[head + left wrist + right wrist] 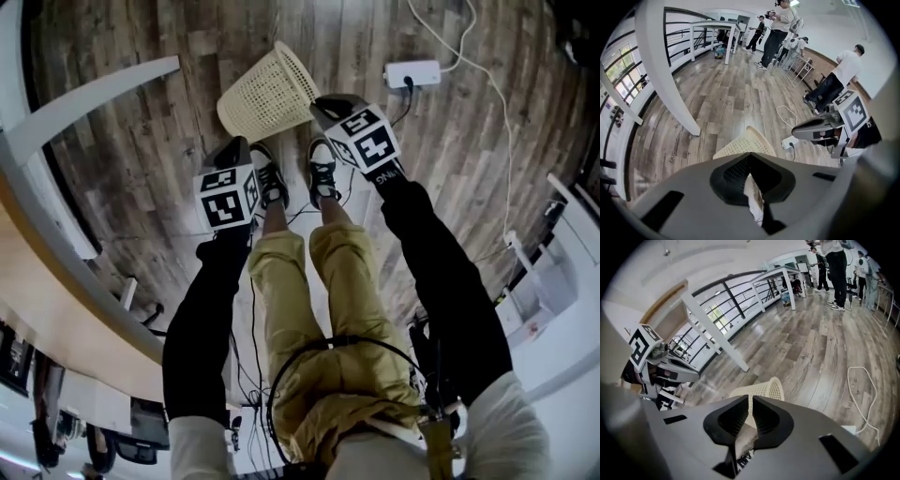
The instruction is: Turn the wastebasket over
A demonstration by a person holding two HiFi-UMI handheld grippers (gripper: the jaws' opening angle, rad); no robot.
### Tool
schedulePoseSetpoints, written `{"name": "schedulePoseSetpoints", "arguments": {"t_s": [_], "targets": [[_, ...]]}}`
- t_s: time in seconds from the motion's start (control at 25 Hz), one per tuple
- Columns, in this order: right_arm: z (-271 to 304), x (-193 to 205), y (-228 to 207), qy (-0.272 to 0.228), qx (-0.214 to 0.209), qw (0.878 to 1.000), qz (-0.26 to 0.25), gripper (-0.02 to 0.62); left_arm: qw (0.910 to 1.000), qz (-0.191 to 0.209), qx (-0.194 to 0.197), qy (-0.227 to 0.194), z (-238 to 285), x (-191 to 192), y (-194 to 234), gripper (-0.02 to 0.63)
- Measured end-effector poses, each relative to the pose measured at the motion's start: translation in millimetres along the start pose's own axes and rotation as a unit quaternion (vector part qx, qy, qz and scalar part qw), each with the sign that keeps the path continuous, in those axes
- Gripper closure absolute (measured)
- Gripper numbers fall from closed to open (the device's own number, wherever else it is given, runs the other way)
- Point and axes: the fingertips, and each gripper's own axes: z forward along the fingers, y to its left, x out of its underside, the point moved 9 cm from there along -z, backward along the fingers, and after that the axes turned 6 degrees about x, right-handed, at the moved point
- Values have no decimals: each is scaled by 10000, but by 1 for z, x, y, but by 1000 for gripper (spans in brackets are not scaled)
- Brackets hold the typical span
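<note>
While the lattice wastebasket (267, 94) lies sideways just beyond both tips, left gripper (750, 159) is pressed together, right gripper (751, 400) slightly spread, both empty.

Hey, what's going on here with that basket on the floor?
A person stands over a cream wastebasket that lies on its side on the wooden floor, just ahead of their shoes. They hold the left gripper and the right gripper above it, and neither touches it. The left jaws sit together, the right ones slightly apart, both empty. The basket is neither upright nor upside down.
</note>
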Motion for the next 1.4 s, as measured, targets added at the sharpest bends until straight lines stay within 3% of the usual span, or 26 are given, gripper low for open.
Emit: {"name": "schedulePoseSetpoints", "arguments": {"t_s": [0.08,0.36,0.56,0.8,0.92,1.04,1.4], "targets": [[-38,-15,11,-263,-98,9996,10,572,9997,123,145,-125,-29,-16,-18,606],[-194,-87,63,-1091,-255,9934,-227,574,9922,908,579,-635,-172,-79,-78,606],[-302,-124,109,-1601,-231,9858,-456,574,9878,1026,593,-1012,-280,-91,-109,604],[-414,-157,153,-2286,116,9710,-691,574,9737,1022,468,-1980,-380,-111,-157,605],[-468,-170,181,-2725,341,9588,-731,574,9609,969,385,-2566,-427,-124,-182,606],[-515,-185,208,-3318,608,9391,-655,574,9433,1065,266,-3134,-472,-140,-204,606],[-625,-233,261,-4603,1006,8781,-831,574,8785,1792,424,-4408,-583,-179,-259,606]]}}
